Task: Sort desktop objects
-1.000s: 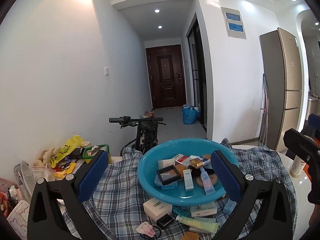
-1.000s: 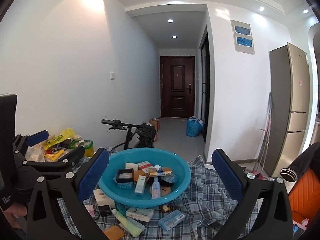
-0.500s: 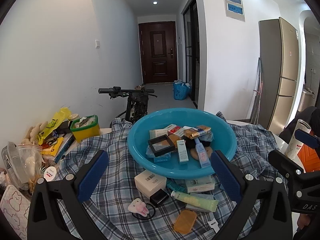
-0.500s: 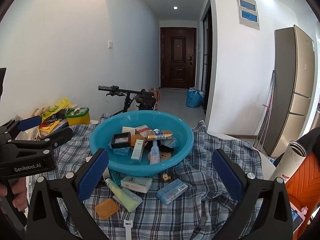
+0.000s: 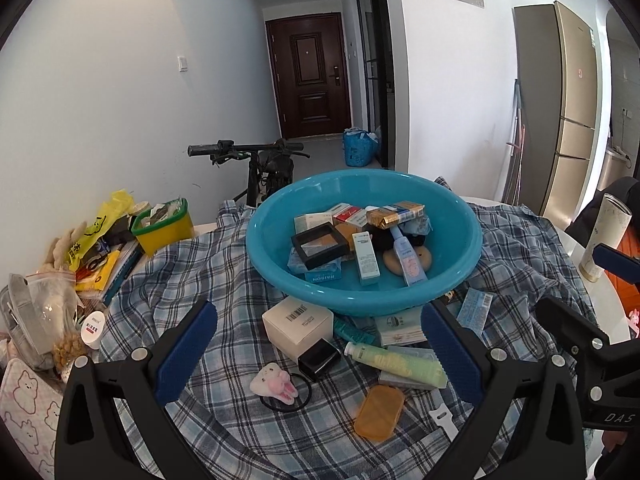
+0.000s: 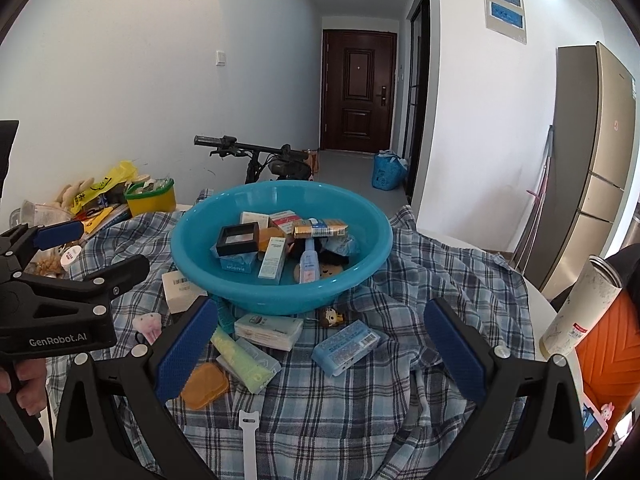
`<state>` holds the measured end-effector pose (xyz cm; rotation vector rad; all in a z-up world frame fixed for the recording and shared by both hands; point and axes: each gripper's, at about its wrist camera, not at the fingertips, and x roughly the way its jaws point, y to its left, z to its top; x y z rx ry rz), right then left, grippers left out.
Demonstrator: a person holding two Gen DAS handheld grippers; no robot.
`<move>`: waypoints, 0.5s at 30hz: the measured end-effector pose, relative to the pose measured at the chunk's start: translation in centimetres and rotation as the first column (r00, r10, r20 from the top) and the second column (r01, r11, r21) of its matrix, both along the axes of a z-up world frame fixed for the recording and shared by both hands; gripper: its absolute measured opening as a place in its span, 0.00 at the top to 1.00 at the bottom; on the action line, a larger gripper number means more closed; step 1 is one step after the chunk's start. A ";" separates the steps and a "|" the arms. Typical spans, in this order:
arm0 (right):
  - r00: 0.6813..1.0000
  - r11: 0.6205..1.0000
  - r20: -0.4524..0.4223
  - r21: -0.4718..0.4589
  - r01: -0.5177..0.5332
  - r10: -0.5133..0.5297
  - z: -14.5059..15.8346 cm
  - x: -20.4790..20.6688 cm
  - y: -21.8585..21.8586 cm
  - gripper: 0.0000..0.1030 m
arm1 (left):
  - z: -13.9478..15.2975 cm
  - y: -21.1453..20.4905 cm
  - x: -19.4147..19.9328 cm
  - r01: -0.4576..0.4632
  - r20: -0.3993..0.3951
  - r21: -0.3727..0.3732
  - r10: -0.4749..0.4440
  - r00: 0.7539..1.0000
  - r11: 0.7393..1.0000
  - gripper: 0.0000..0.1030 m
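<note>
Both tongs hang wide apart and empty: your left gripper (image 5: 318,354) over the near clutter, your right gripper (image 6: 320,344) over the cloth in front of the basin (image 6: 372,256).

What you have to sort lies in two lots. Some of it is already piled in the blue basin; the rest lies on the plaid cloth (image 6: 440,304) against and just before its near wall.

Between your left fingers sit a white box (image 5: 298,322) and a small black case (image 5: 319,359) touching its near corner. The box looks like light, stiff card, so take it across its short sides; squeeze hard and it will likely dent. The case looks hard and glossy, so it may slip; grip it flat on two opposite faces.

The green tube (image 5: 394,364) looks soft and will give under the pads. Take it near the cap end, where it seems firmest. The orange case (image 5: 379,412) lies flat and thin, and its edges are rounded, so you will probably need to get one pad under a rim.

The plush tooth (image 5: 274,383) lies on a black hair tie (image 5: 307,396); it looks soft and light, so pinch its body.

Under your right gripper, the blue packet (image 6: 346,346) looks light and crinkly; grip across its narrow width. The tissue pack (image 6: 269,331) will squash.
</note>
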<state>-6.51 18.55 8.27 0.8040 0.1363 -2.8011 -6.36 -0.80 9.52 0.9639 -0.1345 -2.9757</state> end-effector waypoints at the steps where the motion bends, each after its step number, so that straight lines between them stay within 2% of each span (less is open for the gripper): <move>1: 1.000 1.000 0.011 -0.004 0.000 0.000 -0.3 -0.1 0.1 0.00 | -0.3 -0.1 -0.1 -0.002 0.007 0.003 0.002 1.000 1.000 0.00; 15: 0.998 1.000 0.053 -0.008 -0.028 0.029 -1.8 -0.7 -0.4 0.01 | -2.3 -0.3 -0.4 -0.017 0.045 -0.017 0.018 0.999 1.000 0.00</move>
